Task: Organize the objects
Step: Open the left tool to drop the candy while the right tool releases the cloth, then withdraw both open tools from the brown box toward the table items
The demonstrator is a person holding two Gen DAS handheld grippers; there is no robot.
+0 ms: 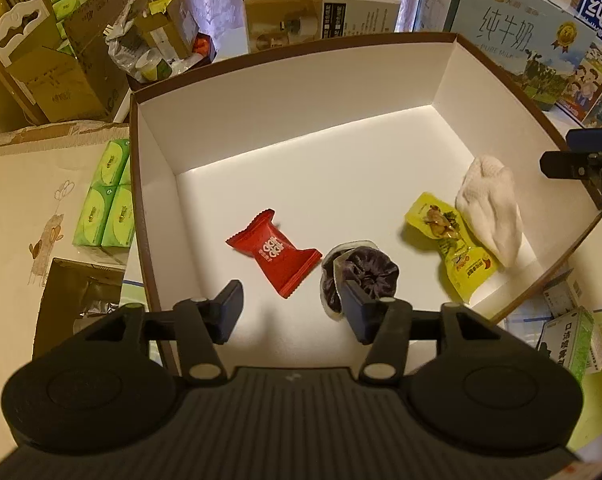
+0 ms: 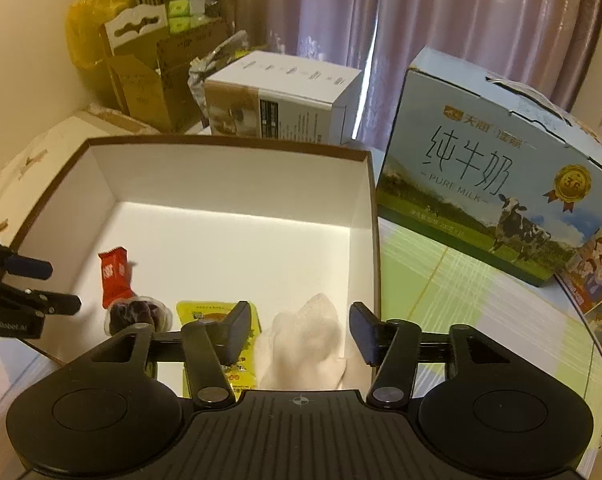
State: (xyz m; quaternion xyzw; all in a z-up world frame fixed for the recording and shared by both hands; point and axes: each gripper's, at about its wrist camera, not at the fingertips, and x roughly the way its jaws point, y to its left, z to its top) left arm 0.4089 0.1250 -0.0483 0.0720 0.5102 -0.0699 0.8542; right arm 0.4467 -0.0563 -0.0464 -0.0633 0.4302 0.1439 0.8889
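1. Inside, the shallow cardboard box [image 1: 261,120] is smooth and white with a thin brown rim, and all four task items lie on its floor toward the near wall.
2. Nearest the box's left wall lies a glossy red candy wrapper [image 1: 275,254], pinched and crimped at both ends; beside it sits a dark, wrinkled purple snack in a clear pouch [image 1: 361,272].
3. Toward the box's right wall, a flat yellow foil packet [image 1: 449,246] touches a soft, bunched white cloth [image 1: 489,208].
4. Left tongs [image 1: 291,306] are spread wide and empty, hovering above the box's near edge; their right finger overlaps the purple snack, hiding part of it.
5. Right tongs [image 2: 299,330] are likewise released, straddling the white cloth from above; the left finger covers part of the yellow packet, whose print is unreadable.
6. Whether either pair touches anything cannot be told.
7. The far half of the box floor is bare.
8. Beyond the box's right wall stands a printed milk carton [image 2: 493,184]; behind the far wall, a white carton [image 2: 281,100].
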